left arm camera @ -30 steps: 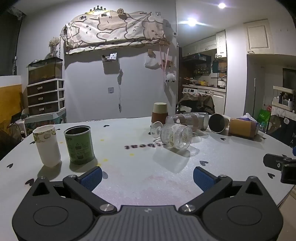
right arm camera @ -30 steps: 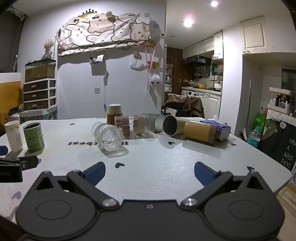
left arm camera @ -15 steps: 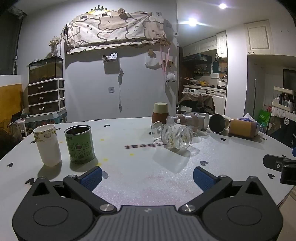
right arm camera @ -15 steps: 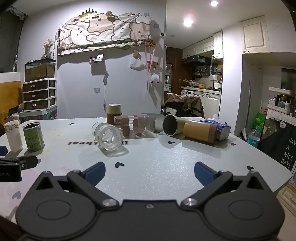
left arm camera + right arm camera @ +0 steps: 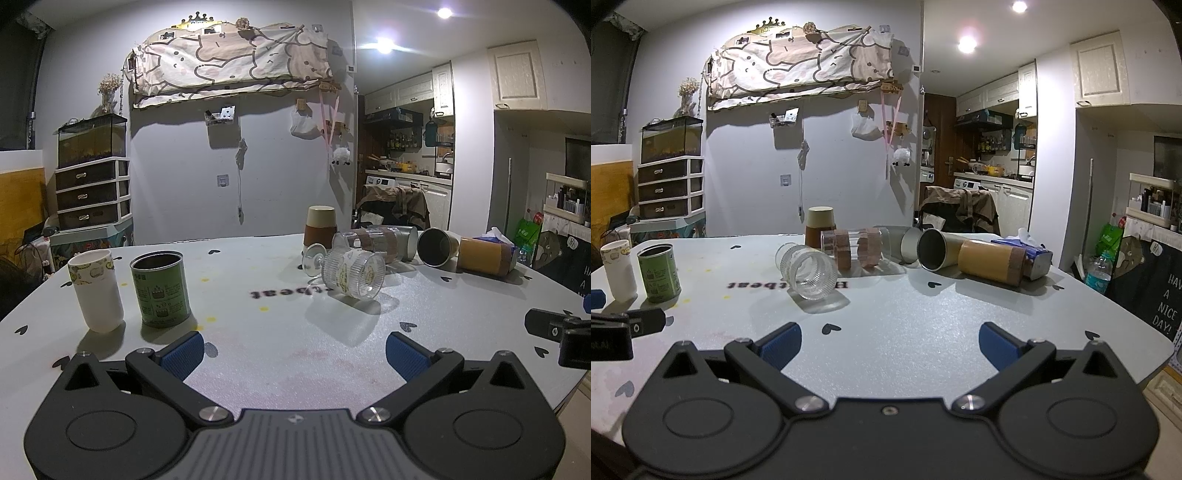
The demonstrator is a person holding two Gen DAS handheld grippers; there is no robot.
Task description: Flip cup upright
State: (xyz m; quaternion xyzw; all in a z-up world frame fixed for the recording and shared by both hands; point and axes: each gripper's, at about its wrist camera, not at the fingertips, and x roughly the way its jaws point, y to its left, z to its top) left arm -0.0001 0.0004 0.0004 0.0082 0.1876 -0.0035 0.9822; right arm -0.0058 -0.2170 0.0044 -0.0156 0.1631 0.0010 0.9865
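Both your left tool [image 5: 293, 349] and right tool [image 5: 890, 341] hang released at the desk's [image 5: 923, 314] near edge; the ribbed glass cup [image 5: 809, 271] lies sideways mid-desk, within reach.

We are looking low across the table [image 5: 280, 354] from both wrist cameras — each sitting just behind its own wide-spread blue fingertips, facing the far wall. The left view is sitting near the white cup [image 5: 96, 291] and green tin [image 5: 160, 290]; the right is looking from further right. Both are sharing the fallen ribbed glass [image 5: 809, 271] — mid-distance, centre.
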